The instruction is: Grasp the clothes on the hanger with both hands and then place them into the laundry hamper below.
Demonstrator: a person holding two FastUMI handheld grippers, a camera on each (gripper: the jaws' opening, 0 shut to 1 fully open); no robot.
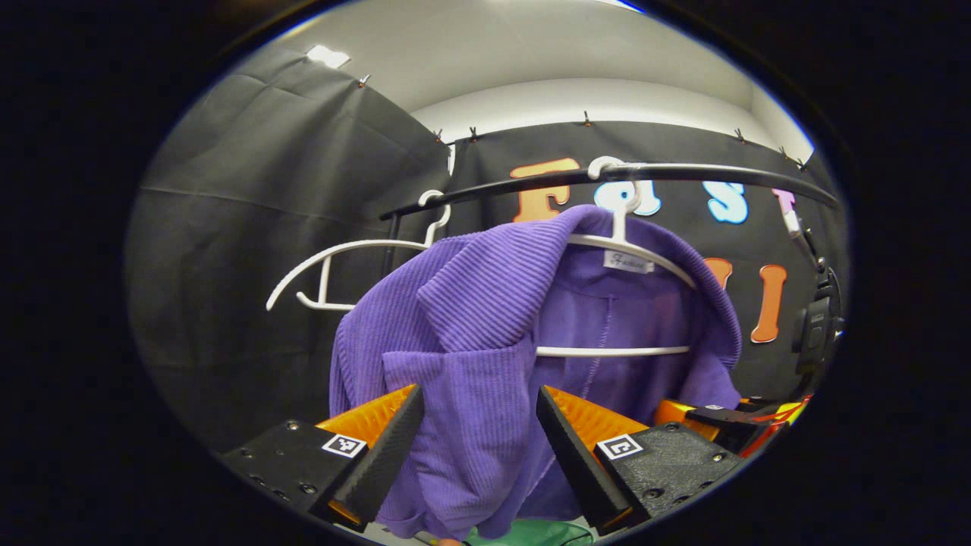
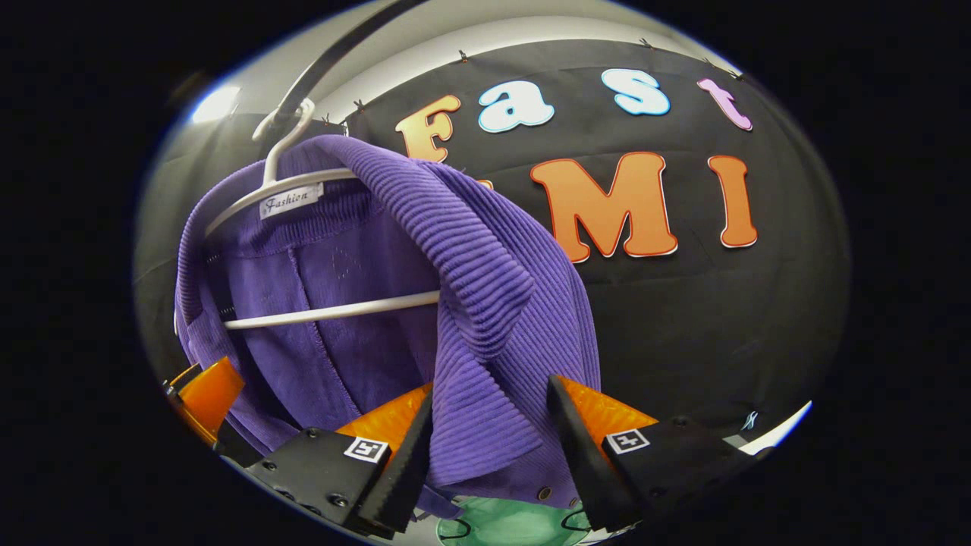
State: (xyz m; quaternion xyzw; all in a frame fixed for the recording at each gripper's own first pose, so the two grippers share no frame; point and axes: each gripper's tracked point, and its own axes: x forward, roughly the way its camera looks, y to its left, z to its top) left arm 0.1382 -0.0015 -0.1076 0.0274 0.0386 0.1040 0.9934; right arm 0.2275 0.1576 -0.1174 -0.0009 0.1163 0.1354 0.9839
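I start from the black rail [image 1: 683, 171] that runs across the top of the booth, with a bare white hanger [image 1: 334, 265] hooked on beside the one that carries my target. That target is the purple ribbed cardigan [image 1: 470, 341], draped over its white hanger [image 1: 630, 250] and hanging with its long axis straight down, open at the front, so each front panel falls as a vertical strip. Directly under it I can make out a green patch [image 2: 508, 523], which I take to be the laundry hamper, though too little of it shows to be sure. My left gripper [image 1: 478, 447] has its fingers spread apart with one front panel hanging down between them, cloth in the gap but neither finger visibly pressing on it. My right gripper [image 2: 489, 447] is likewise spread, straddling the other front panel near its lower hem. Both claws look about equally near their strip, so I judge the coming move to be closing each across the hanging cloth before lifting the shoulders clear of the hanger.
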